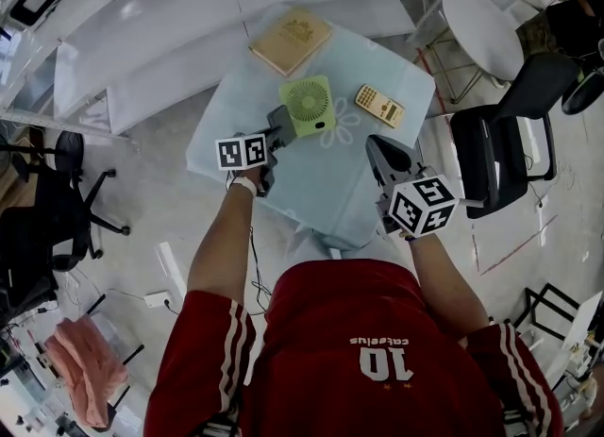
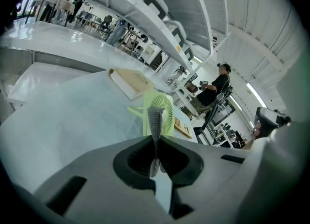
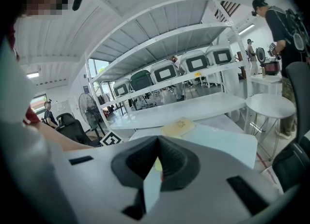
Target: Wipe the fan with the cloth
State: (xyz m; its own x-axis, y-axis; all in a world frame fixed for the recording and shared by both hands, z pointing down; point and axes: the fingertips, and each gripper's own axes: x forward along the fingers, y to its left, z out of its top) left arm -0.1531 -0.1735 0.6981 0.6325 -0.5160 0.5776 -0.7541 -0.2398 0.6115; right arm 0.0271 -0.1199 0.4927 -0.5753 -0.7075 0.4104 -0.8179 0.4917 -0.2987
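Head view, fan point(image 1: 308, 105) on pale table point(image 1: 326, 190), white shelving point(image 1: 142, 25), left gripper point(image 1: 281, 120) and right gripper point(image 1: 379, 149) jaws closed, empty

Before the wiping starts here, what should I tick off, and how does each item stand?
1. Fan upright on the table: ok.
2. Cloth held in a gripper: not ok. Neither gripper holds one, and none shows on the table. The only candidate is a pink fabric off the table.
3. Left gripper ready to grasp: not ok. It is shut and empty, pointing at the fan.
4. Right gripper ready to grasp: not ok. It is shut and empty.
5. Book and calculator apart from the fan: ok.
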